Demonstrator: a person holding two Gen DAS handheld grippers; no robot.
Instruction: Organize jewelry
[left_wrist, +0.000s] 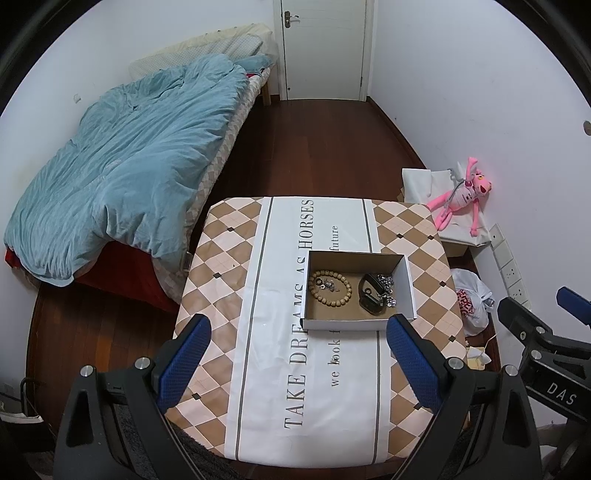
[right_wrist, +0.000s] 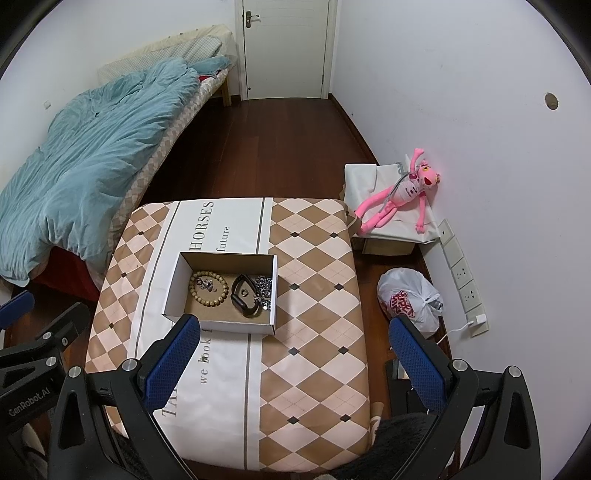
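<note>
An open cardboard box (left_wrist: 360, 324) (right_wrist: 218, 325) sits on the table. Inside lie a wooden bead bracelet (left_wrist: 330, 288) (right_wrist: 208, 287) with small silver pieces in its ring, a black band (left_wrist: 371, 293) (right_wrist: 245, 295) and a silver chain (left_wrist: 388, 287) (right_wrist: 264, 290). My left gripper (left_wrist: 299, 354) is open and empty, held above the table's near side, short of the box. My right gripper (right_wrist: 295, 358) is open and empty, to the right of the box. The right gripper also shows in the left wrist view at the right edge (left_wrist: 535, 325).
The table (left_wrist: 236, 266) (right_wrist: 314, 258) wears a checked cloth with printed words. A bed with a blue duvet (left_wrist: 122, 170) stands at the left. A pink plush toy (right_wrist: 402, 192) lies on a box at the right, with a plastic bag (right_wrist: 410, 299) on the floor and a door (right_wrist: 288, 48) beyond.
</note>
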